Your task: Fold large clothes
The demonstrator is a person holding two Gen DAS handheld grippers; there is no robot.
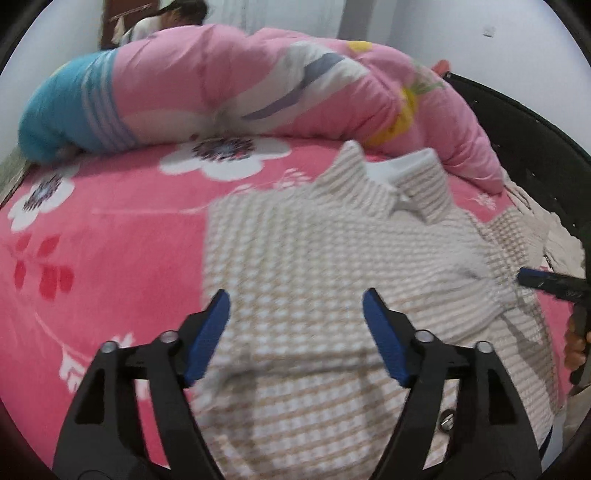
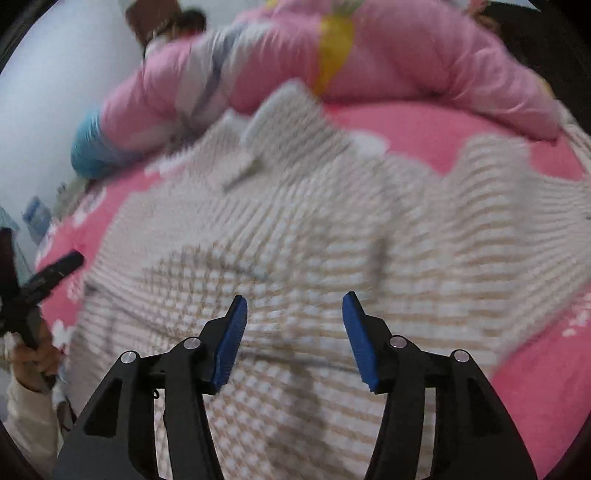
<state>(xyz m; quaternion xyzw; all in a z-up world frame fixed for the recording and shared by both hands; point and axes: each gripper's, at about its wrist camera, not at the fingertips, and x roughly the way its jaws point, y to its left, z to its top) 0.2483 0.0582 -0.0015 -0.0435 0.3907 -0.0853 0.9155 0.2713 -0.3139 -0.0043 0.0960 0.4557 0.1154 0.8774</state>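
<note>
Pink floral bedding covers the bed, with a rolled pink quilt heaped along its far side against a pale wall; a dark-haired person shows behind the quilt.

Spread flat on the bedding lies the checked shirt, a large beige-and-white garment with a small woven check. Its collar stands up at the far end, close to the quilt, and its body runs from there toward the cameras, so the long axis goes from the quilt side to the near edge of the bed. One sleeve reaches out sideways to the right. The cloth near that sleeve is rumpled into folds, while the left edge of the body looks straight. The right wrist view is motion-blurred, so finer detail there cannot be told.

The left hand-held gripper hovers over the near part of the shirt with its blue pads spread wide and nothing between them. The right hand-held gripper likewise hangs above the shirt, jaws parted and empty.
</note>
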